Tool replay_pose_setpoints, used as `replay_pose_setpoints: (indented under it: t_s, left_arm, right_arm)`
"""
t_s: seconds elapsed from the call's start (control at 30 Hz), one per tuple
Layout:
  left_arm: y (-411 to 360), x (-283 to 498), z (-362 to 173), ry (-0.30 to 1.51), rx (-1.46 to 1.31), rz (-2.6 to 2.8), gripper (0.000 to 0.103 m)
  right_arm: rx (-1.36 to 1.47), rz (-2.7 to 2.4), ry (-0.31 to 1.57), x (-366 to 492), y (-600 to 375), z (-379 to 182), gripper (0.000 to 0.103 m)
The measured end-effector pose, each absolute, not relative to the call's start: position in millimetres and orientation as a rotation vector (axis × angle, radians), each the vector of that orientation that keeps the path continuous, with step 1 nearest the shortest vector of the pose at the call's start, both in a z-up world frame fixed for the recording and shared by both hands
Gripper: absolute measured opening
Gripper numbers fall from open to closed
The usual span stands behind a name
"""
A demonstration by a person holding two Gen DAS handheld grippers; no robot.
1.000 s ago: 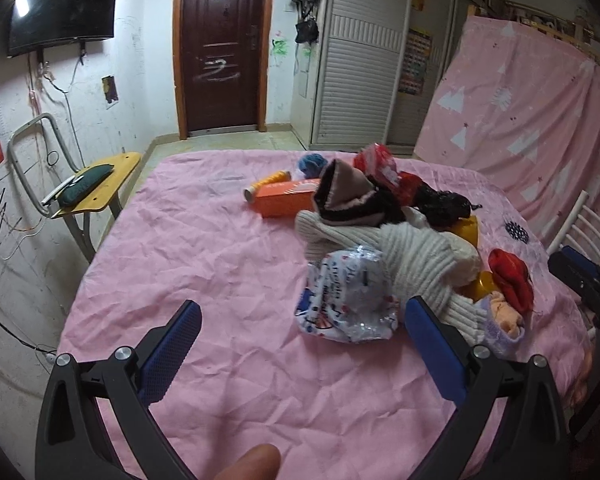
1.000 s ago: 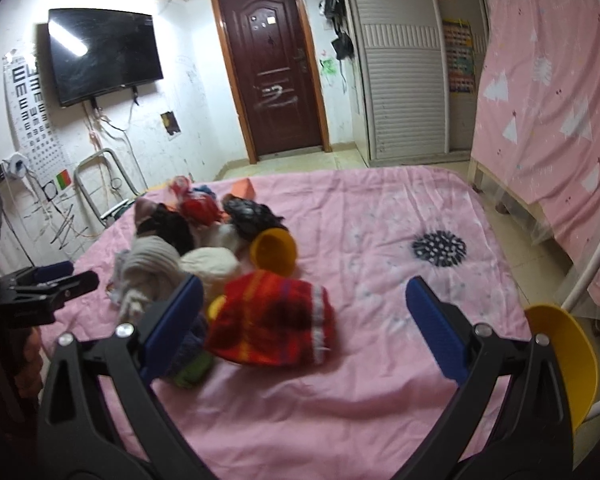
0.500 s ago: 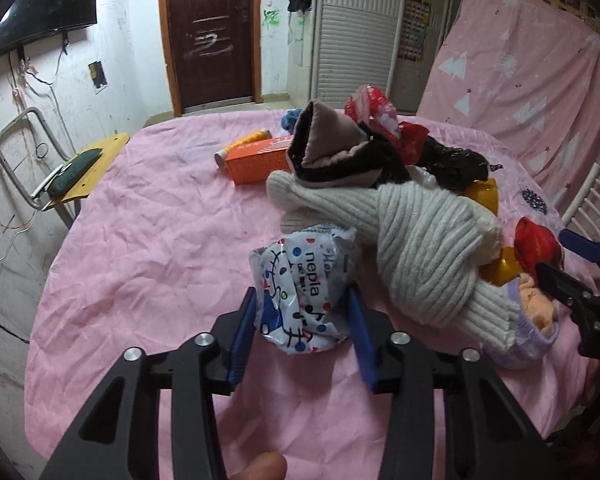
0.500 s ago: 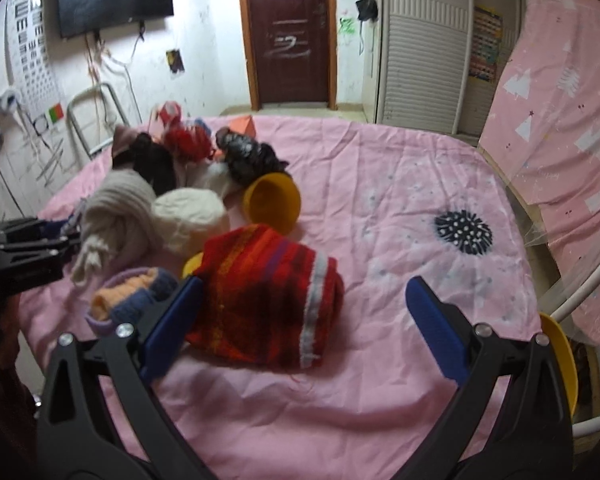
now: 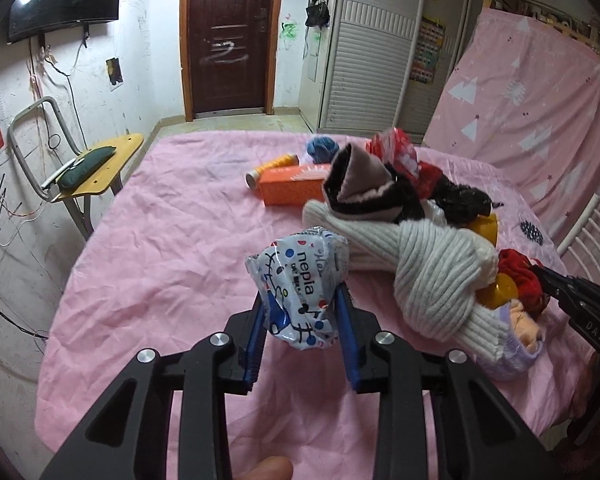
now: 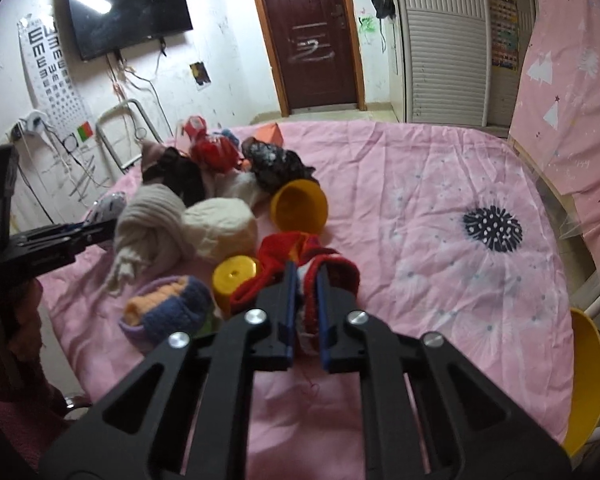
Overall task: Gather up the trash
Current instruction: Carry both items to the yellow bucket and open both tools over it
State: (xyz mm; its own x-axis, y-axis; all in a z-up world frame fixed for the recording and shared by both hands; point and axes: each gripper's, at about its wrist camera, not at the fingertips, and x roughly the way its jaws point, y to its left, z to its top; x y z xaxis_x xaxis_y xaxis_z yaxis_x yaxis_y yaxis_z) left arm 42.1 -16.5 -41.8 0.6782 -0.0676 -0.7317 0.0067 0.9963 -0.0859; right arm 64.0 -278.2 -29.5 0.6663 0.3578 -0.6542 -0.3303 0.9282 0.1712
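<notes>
On the pink bedspread (image 5: 172,240), left wrist view: the left gripper (image 5: 302,316) has just been closing and now pinches a crumpled white wrapper (image 5: 300,280) between its blue pads, beside a grey knitted bundle (image 5: 432,276). An orange box (image 5: 292,188) lies further back.

Right wrist view: the right gripper (image 6: 307,280) is pressed tight on a red knitted item (image 6: 312,256), fabric between the pads. A yellow cup (image 6: 300,208) lies just behind, a yellow lid (image 6: 234,278) to the left.

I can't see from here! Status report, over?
Left hand-held gripper shut on crumpled wrapper. Right hand-held gripper pinching red knit cloth. Nothing blocking either.
</notes>
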Motion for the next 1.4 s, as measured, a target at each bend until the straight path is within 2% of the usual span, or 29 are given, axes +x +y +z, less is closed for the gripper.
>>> replay_pose_setpoints:
  t_s: [0.3, 0.73, 1.1, 1.33, 1.4]
  left_arm:
    - [-41.7, 44.1, -3.2, 0.749, -0.042, -0.067, 0.025]
    - [-157.0, 54.5, 33.0, 0.718, 0.03, -0.284, 0.026]
    - [-265.7, 53.5, 40.2, 0.741, 0.106, -0.48, 0.026]
    - [-334.5, 58.2, 34.8, 0.802, 0.114, -0.61, 0.026]
    - [-349.8, 60.2, 31.0, 0.826, 0.104, -0.634, 0.026]
  right_arm:
    - [0.067, 0.281, 0.661, 61.3, -318.1, -8.1, 0.008]
    - [0.109, -0.019, 0.555, 44.6, -419.8, 20.2, 0.008]
    - [0.162, -0.185, 0.593, 36.9, -495.3, 6.8, 0.008]
    - [0.185, -0.208, 0.691, 39.1, -523.0, -15.9, 0.009]
    - [0.2, -0.216, 0.699, 38.8, -530.4, -20.6, 0.012]
